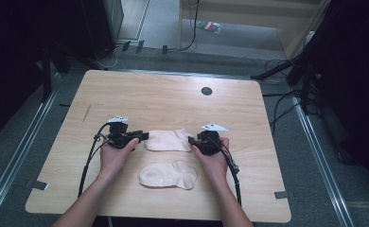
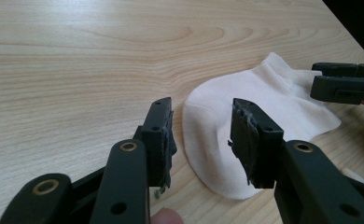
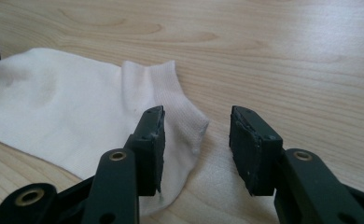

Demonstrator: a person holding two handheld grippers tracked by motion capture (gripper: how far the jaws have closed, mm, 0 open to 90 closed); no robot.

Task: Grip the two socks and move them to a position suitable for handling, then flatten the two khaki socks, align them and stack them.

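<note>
High view: looking forward and down from above the person's side, taking in the whole table (image 1: 126,94) from well back.
Left gripper view: riding low and close, facing along its jaws across the far sock (image 2: 245,116) from its toe end.
Right gripper view: looking close over that sock's cuff end.
Shared: all three are showing the far sock.

Far sock (image 3: 68,116) — toe end cut by the right gripper view's left edge, cuff corner hidden behind own jaw. Left gripper (image 2: 201,140) blocks the toe's near rim. Object on floor (image 1: 209,26) — too small to identify.
</note>
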